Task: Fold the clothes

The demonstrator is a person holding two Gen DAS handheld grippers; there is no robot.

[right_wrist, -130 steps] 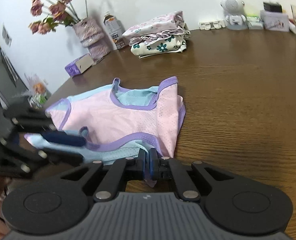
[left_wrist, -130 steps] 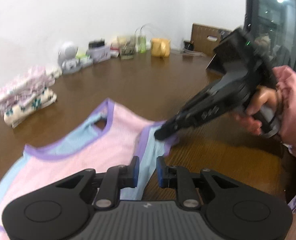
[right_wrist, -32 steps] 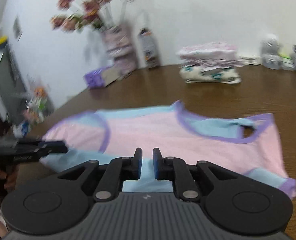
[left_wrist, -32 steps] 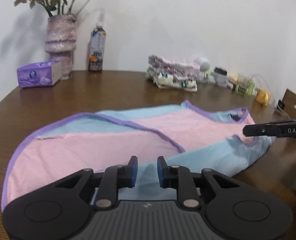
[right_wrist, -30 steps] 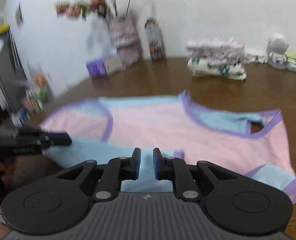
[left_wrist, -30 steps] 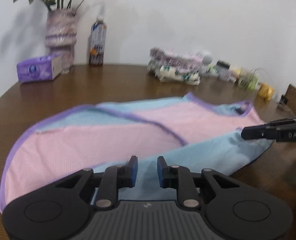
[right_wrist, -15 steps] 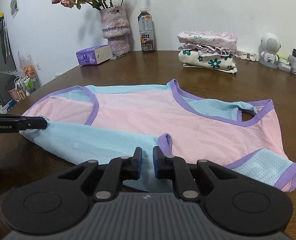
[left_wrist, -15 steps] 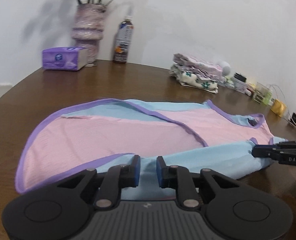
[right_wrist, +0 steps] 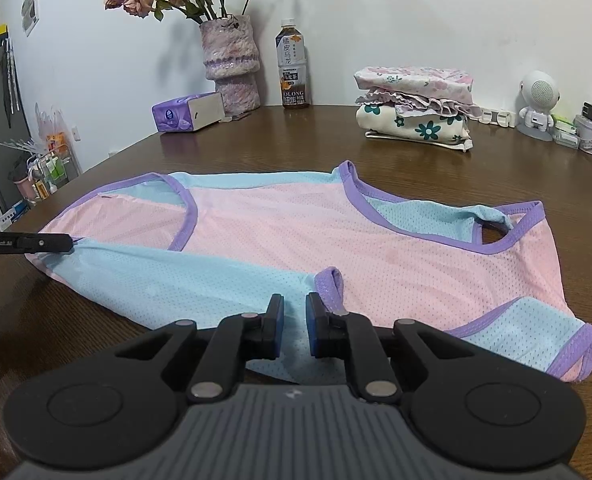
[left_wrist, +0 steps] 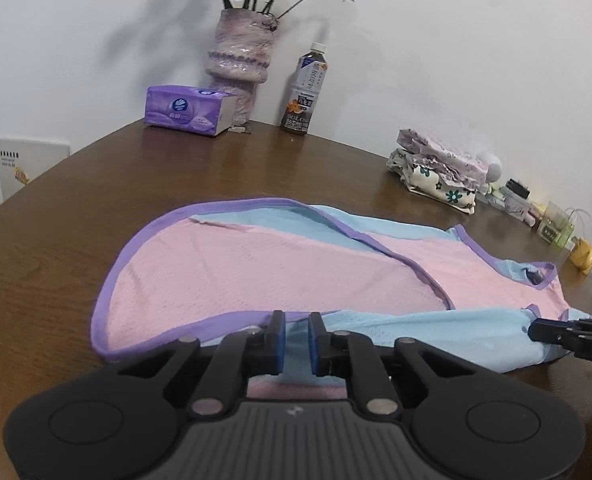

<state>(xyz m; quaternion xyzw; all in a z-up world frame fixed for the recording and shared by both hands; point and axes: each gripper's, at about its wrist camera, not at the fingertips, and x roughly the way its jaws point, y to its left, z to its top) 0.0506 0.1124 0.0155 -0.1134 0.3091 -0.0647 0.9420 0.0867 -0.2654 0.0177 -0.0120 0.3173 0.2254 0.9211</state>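
Pink-and-blue mesh vest (right_wrist: 375,240) with purple binding, spread flat on the brown wooden surface (right_wrist: 495,168), near edge folded over into a long blue band at 6 o'clock in both views. Neck opening toward 2 o'clock in the right wrist view, one armhole loop just ahead of the right tool.

Left tool (left_wrist: 294,336) low over the near blue band, blue pads a narrow gap apart, cloth visible between them but no clear pinch; seen from the right wrist view at 9 o'clock (right_wrist: 62,244), tip touching the corner of the fold. Right tool (right_wrist: 294,326) likewise narrowly parted over the blue edge, nothing clamped as far as can be told; seen in the left wrist view at 3 o'clock (left_wrist: 535,330), tip against the blue corner.

Farther out: folded floral clothes stacked (right_wrist: 415,108) at 1 o'clock, tea bottle (right_wrist: 292,66) at 12, knitted vase with dried roses (right_wrist: 232,64) beside it, purple tissue box (right_wrist: 188,114) at 11, small white robot figure (right_wrist: 537,104) at 2.
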